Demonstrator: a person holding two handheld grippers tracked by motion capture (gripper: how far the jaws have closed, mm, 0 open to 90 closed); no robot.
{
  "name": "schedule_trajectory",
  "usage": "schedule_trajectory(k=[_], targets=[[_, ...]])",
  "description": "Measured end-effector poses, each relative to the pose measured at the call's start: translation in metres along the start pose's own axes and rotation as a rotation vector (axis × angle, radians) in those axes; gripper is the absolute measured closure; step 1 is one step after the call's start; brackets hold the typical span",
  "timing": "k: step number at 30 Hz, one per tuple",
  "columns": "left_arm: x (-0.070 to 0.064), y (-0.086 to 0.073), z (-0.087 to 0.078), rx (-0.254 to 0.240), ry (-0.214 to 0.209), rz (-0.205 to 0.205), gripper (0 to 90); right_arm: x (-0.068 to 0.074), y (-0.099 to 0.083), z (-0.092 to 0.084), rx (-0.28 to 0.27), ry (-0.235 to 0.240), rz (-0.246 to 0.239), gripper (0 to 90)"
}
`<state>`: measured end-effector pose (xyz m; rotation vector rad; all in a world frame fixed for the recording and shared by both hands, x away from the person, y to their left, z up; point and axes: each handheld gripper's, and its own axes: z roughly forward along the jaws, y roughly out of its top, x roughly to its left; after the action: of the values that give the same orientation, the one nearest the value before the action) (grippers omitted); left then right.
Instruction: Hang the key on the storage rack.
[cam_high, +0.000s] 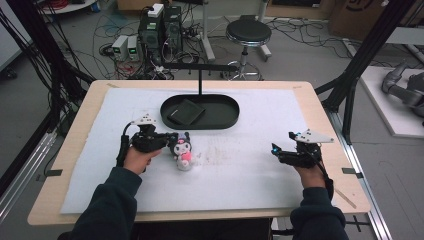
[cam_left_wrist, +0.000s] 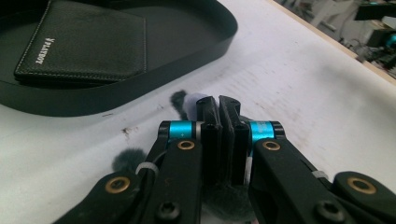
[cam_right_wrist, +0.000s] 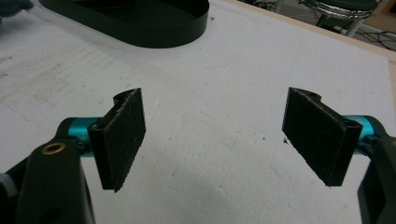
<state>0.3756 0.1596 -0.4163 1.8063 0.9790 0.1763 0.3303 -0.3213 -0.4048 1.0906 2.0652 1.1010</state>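
Observation:
A small plush toy (cam_high: 183, 154) with a dark hood, white face and pink body stands on the white mat (cam_high: 240, 175), left of centre. My left gripper (cam_high: 172, 139) is at its head, jaws pressed together on the dark fuzzy top; in the left gripper view the gripper (cam_left_wrist: 218, 105) shows the fur (cam_left_wrist: 128, 158) under the jaws. Behind it lies a black oval tray (cam_high: 227, 120) holding a black wallet (cam_high: 185, 112), also seen close as the tray (cam_left_wrist: 187, 56) and the wallet (cam_left_wrist: 86, 44). At the mat's right side my right gripper (cam_high: 276, 151) is open, its jaws (cam_right_wrist: 215, 126) wide apart over bare mat.
A thin black T-shaped stand (cam_high: 200, 75) rises behind the tray. The tray's end (cam_right_wrist: 154, 32) lies ahead and left of the right gripper. The wooden table edge (cam_high: 320, 115) frames the mat. A stool (cam_high: 248, 34) and computer boxes (cam_high: 160, 27) stand on the floor beyond.

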Motion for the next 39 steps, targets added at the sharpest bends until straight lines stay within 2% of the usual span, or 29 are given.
schedule_trajectory(k=[1,2,3,4,6,7,9,11,14,17,21,25,28,31,32,33,35,37,39], targets=[[-0.003,0.0,0.003,0.008,0.02,0.011,86.5,0.0,0.0,0.0,0.0,0.0,0.002,21.8],[-0.007,-0.001,0.006,0.019,0.055,0.026,81.1,0.0,0.0,0.0,0.0,0.0,0.002,21.8],[-0.01,-0.001,0.008,0.017,0.083,0.023,81.1,0.0,0.0,0.0,0.0,0.0,0.002,21.8],[-0.013,-0.001,0.009,0.02,0.105,0.019,73.8,0.0,0.0,0.0,0.001,0.001,0.003,21.8],[-0.021,0.0,0.01,0.018,0.195,0.008,53.3,0.0,0.0,0.0,0.001,0.002,0.002,21.8],[-0.025,0.0,0.01,0.012,0.225,0.009,47.1,-0.001,-0.001,0.0,0.002,0.002,0.001,21.8],[-0.034,-0.002,0.008,-0.001,0.28,0.01,43.4,-0.001,-0.001,-0.001,0.0,-0.001,0.003,21.8],[-0.042,-0.003,0.008,-0.008,0.3,-0.008,34.5,-0.001,-0.001,-0.001,0.001,0.0,0.005,21.8],[-0.052,-0.004,0.01,-0.01,0.308,-0.02,31.8,-0.001,-0.001,-0.001,0.0,0.0,0.006,21.8],[-0.06,-0.007,0.018,0.024,0.301,-0.027,28.6,0.0,0.0,-0.001,-0.001,0.0,0.001,21.8],[-0.058,-0.015,0.027,0.075,0.319,-0.022,27.7,-0.001,0.0,-0.001,0.0,-0.001,0.002,21.8],[-0.047,-0.018,0.027,0.097,0.247,-0.009,33.2,-0.001,-0.001,-0.002,-0.002,-0.002,0.003,21.8],[-0.037,-0.016,0.021,0.111,0.174,-0.003,37.2,-0.002,-0.001,-0.002,-0.001,-0.002,0.006,21.8],[-0.025,-0.015,0.017,0.136,0.048,0.008,38.2,-0.001,-0.001,-0.002,-0.001,-0.003,0.004,21.8],[-0.022,-0.014,0.016,0.144,0.017,0.011,37.8,-0.001,-0.001,-0.002,-0.001,-0.001,0.004,21.8],[-0.02,-0.013,0.014,0.15,0.004,0.013,36.8,-0.001,-0.001,-0.002,0.0,-0.001,0.005,21.8],[-0.02,-0.011,0.011,0.139,0.027,-0.003,32.9,0.0,-0.001,-0.001,0.002,0.0,-0.001,21.8],[-0.025,-0.01,0.007,0.126,0.09,-0.006,27.0,0.0,0.0,-0.001,0.005,0.0,0.0,21.8],[-0.034,-0.009,0.003,0.089,0.161,0.001,24.2,0.0,0.0,0.0,0.005,0.0,-0.002,21.8]])
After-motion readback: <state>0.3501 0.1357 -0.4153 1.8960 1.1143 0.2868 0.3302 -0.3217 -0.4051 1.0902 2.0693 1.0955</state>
